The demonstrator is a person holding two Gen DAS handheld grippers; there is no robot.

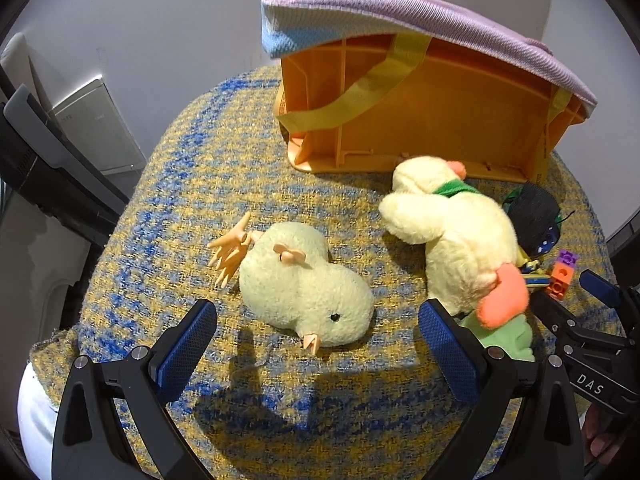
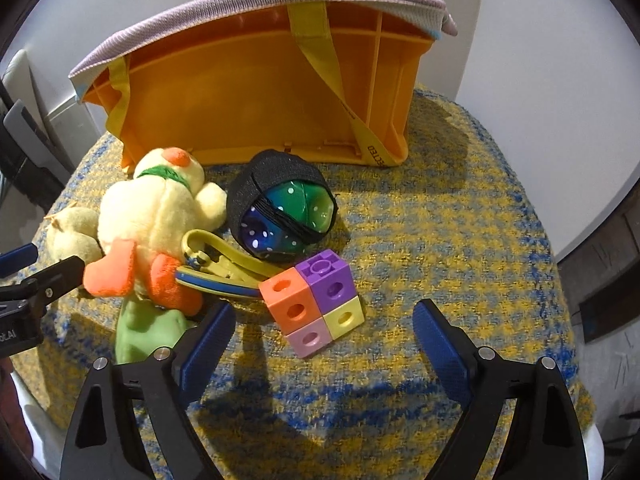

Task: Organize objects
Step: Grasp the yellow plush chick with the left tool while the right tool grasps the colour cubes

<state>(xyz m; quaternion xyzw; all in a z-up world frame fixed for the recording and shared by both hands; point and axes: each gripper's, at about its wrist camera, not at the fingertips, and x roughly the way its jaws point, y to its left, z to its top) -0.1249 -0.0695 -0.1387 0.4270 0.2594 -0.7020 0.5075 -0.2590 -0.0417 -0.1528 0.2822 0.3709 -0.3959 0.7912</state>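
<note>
- Woven yellow-and-blue cloth covers the work surface; plain pale wall behind it in both views.
- Orange plastic crate lies tipped on its side at the far edge of the cloth, open side toward the cameras. A lilac-and-blue fabric is draped over its top; a yellow strap hangs down across the opening.
- Left gripper: jaws spread wide, holding nothing. It hovers just above the cloth, with the small chick plush lying on its side between and just beyond the blue pads. The chick's orange feet point away to the left.
- Larger duck plush, with green scarf and orange feet, lies just in front of the crate, right of the chick. A green plush piece lies under its feet.
- Right gripper: jaws likewise spread wide, empty. The block cube (orange, purple, yellow, pink) sits on the cloth just ahead of the gap between the fingers, untouched.
- Dark ball with a black band around it, green and blue spotted panels showing, rests behind the cube, beside the duck.
- Yellow-and-blue clip-like item lies between duck and cube; exact type unclear.
- Each gripper is visible at the edge of the other's view.
</note>
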